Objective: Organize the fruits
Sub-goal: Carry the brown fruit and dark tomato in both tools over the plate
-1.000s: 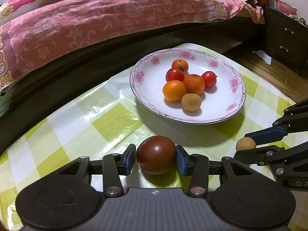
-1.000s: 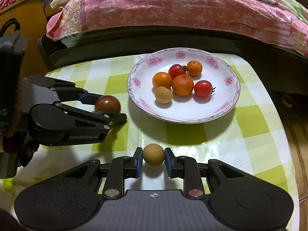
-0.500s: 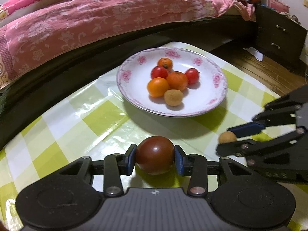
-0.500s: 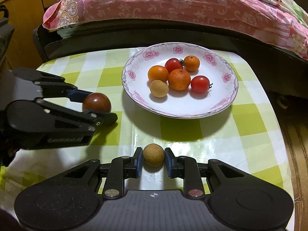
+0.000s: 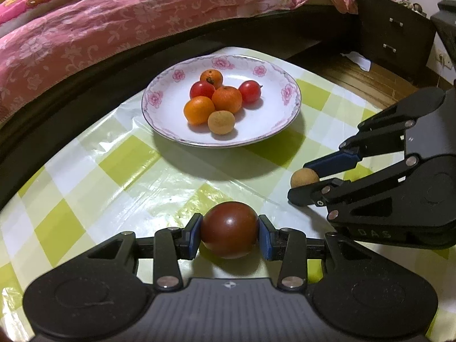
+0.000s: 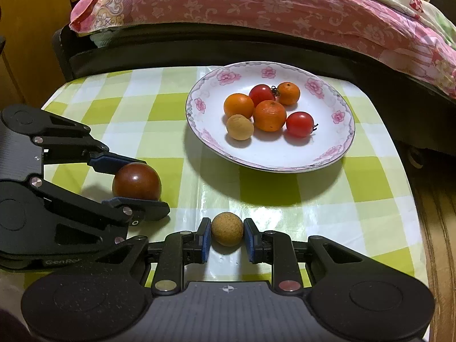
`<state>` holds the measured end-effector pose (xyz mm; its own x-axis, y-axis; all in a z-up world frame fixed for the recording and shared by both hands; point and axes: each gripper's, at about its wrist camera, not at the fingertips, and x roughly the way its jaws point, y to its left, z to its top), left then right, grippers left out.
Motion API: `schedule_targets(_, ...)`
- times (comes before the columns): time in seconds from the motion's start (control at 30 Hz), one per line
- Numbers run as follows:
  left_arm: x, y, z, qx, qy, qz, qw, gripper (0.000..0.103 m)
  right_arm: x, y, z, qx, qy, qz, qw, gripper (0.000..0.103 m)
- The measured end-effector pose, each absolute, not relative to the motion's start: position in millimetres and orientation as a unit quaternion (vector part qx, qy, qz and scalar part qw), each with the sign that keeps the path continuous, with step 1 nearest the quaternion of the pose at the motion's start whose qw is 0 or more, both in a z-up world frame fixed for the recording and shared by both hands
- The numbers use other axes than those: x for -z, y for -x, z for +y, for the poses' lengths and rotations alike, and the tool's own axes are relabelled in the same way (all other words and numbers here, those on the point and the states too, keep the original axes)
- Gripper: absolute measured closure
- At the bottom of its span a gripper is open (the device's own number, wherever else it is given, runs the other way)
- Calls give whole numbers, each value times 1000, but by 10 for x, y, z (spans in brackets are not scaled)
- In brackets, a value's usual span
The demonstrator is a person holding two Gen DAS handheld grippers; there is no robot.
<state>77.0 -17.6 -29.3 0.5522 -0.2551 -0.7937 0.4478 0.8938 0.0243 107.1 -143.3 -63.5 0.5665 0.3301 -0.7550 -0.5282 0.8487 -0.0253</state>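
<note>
checked table [image 6: 356, 199] is kept as staging, flowered plate [image 5: 287, 105] at far centre is already loaded with six fruits as the likely drop target, left gripper [image 5: 230, 233] is clamped on dark tomato [image 5: 229, 233] near-left, right gripper [image 6: 227, 235] is clamped on small tan fruit [image 6: 227, 232] near-centre.

the right gripper [image 6: 227, 235] clamps a tan longan [image 6: 227, 232] over the checked cloth [image 6: 327, 208]. at left, the left gripper [image 6: 148, 183] pinches a dark tomato [image 6: 136, 181]. beyond, a plate [image 6: 336, 154] holds six fruits.
</note>
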Motion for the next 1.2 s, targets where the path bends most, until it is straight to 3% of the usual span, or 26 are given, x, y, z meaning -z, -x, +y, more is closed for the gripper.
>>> schedule_targets(1.2,155,-781,-217,196,-110,407,885,56,579,-1037,-1480,-243,110,385,883,83)
